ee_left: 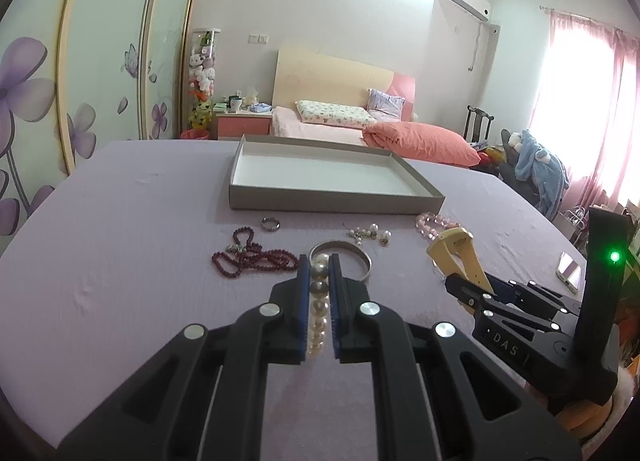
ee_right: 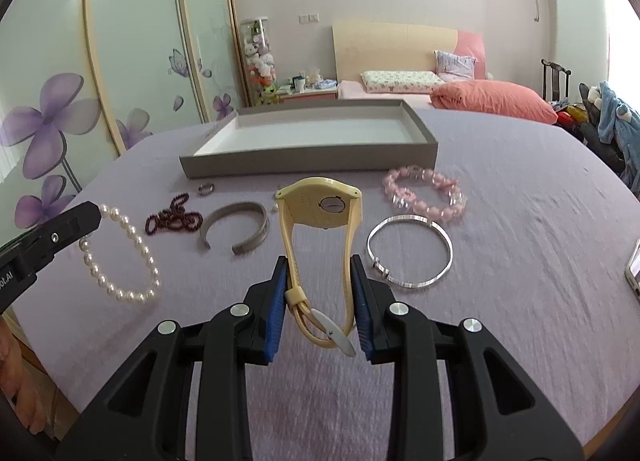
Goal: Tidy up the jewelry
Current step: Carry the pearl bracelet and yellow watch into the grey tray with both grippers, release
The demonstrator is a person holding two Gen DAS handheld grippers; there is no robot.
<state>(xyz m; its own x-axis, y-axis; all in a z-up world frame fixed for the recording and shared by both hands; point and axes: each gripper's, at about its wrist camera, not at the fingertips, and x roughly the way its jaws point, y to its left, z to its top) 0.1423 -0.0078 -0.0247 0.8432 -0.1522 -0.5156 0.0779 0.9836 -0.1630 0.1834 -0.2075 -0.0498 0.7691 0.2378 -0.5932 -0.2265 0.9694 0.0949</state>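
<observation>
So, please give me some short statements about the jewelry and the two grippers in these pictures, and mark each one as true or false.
1. The left gripper is shut on the pearl bracelet. True.
2. The right gripper holds the thin silver bangle. False: it holds the yellow watch by its strap; the bangle lies on the purple cloth beside it.
3. The grey tray already holds several pieces. False: its white inside shows nothing in it.
4. The pink bead bracelet lies on the cloth in front of the tray. True.
5. The dark red bead strand is inside the tray. False: it lies on the cloth, outside it.
</observation>
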